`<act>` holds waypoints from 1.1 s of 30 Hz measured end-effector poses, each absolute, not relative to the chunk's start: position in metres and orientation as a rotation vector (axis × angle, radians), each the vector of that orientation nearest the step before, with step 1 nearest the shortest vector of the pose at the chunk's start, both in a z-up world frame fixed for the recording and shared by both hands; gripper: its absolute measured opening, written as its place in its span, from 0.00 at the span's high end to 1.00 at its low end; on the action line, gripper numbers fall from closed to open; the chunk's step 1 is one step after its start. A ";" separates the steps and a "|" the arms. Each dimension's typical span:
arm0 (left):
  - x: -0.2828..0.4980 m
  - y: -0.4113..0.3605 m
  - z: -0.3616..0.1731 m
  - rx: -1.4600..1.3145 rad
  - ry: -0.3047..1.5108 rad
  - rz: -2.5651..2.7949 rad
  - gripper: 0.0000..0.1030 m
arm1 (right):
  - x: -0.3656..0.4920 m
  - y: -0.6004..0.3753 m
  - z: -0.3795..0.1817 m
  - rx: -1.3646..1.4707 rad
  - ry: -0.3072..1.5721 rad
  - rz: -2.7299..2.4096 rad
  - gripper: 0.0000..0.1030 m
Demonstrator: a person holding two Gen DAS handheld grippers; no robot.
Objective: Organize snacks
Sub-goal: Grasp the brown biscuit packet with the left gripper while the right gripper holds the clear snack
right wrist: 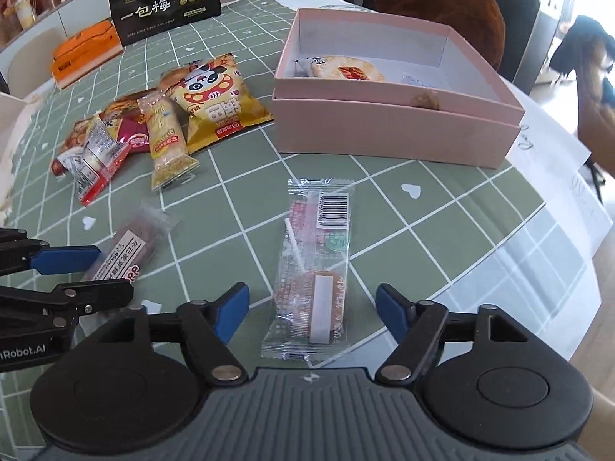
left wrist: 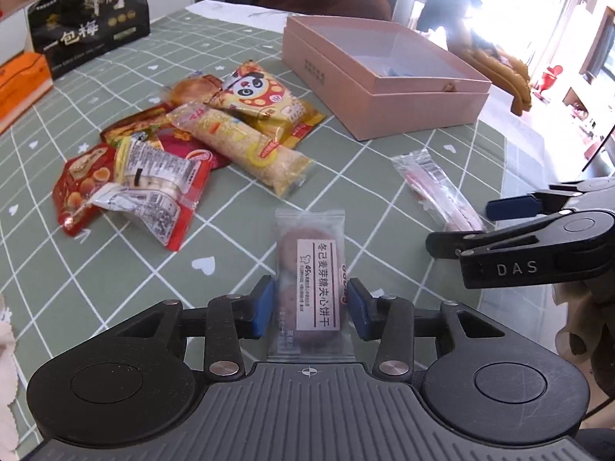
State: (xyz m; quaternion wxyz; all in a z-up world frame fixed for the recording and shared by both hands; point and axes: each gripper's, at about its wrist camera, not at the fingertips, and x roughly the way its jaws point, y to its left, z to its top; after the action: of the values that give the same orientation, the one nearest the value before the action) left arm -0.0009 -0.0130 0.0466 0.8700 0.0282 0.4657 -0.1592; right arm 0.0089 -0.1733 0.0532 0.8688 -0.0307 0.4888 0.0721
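The left tongs (left wrist: 311,303) gripped the biscuit packet (left wrist: 310,269) near the desk's (left wrist: 384,176) front edge. The right tongs (right wrist: 312,313) stood wide around the lollipop packet (right wrist: 313,269). Pick-up step; next, closing and carrying to the pink box (right wrist: 384,126) seemed required.

Biscuit pkt (left wrist: 310,280) at 6 o'clock on tablecloth (left wrist: 238,238), betw. left gripper (left wrist: 311,307) pads. Snack pile (left wrist: 184,146) at 10, box (left wrist: 384,77) at 1, lollipop pkt (left wrist: 438,192) at 3. Rice cracker (right wrist: 346,69) lies in box.
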 end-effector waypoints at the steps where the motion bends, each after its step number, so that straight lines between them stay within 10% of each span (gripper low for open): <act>1: 0.001 -0.014 0.047 0.067 0.974 -0.330 0.53 | 0.009 -0.175 0.052 -0.057 1.019 0.146 0.22; 30: 0.017 -0.016 0.045 -0.012 0.976 -0.373 0.30 | 0.005 -0.184 0.046 -0.056 0.944 0.145 0.13; 33: 0.021 -0.019 0.047 0.006 1.002 -0.363 0.31 | 0.008 -0.180 0.049 -0.071 0.955 0.173 0.30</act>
State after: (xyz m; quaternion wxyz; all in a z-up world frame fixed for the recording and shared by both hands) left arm 0.0211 -0.0192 0.0467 0.8614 0.0029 0.4776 -0.1731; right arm 0.0083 -0.1805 0.0491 0.8839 -0.0339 0.4589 0.0831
